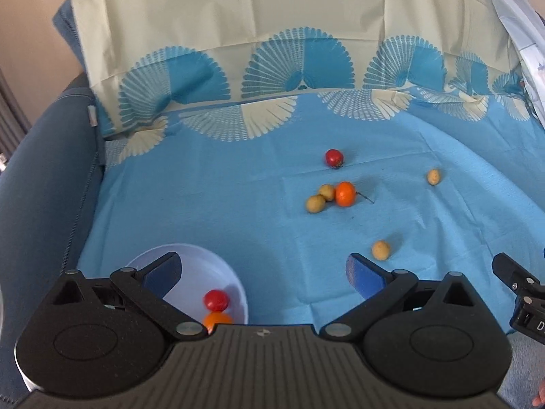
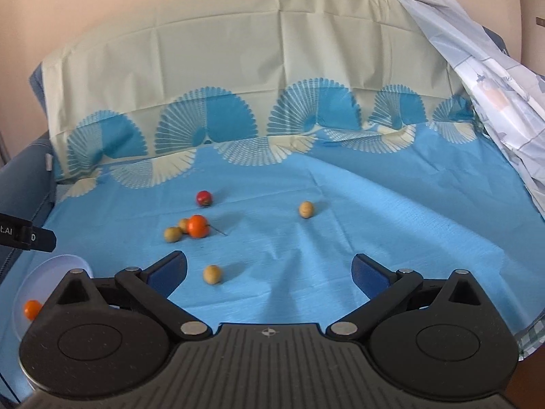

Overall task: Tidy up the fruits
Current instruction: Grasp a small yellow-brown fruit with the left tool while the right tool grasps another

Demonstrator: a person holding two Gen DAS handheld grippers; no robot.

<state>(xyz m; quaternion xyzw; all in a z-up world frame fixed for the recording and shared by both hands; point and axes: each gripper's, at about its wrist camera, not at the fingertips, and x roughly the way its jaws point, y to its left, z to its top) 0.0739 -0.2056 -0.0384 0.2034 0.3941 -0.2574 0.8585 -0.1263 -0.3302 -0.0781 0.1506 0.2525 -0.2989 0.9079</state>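
Observation:
Small fruits lie on a blue sheet: a red fruit [image 1: 333,157] [image 2: 204,198], an orange fruit [image 1: 345,194] [image 2: 197,226] touching two yellow ones [image 1: 315,203] [image 2: 172,234], a yellow one far right [image 1: 433,177] [image 2: 306,209], and a near yellow one [image 1: 380,250] [image 2: 212,274]. A white bowl [image 1: 190,259] [image 2: 54,266] holds a red fruit [image 1: 215,300] and an orange fruit [image 1: 216,320] [image 2: 32,308]. My left gripper [image 1: 262,272] is open and empty above the bowl's right side. My right gripper [image 2: 269,272] is open and empty, right of the near yellow fruit.
The sheet [image 1: 204,204] covers a blue sofa with its armrest [image 1: 44,177] at left. The cream fan-patterned part drapes the backrest [image 2: 238,68]. A pale printed cloth [image 2: 494,102] hangs at the right. The right gripper's finger [image 1: 511,271] shows at the left wrist view's right edge.

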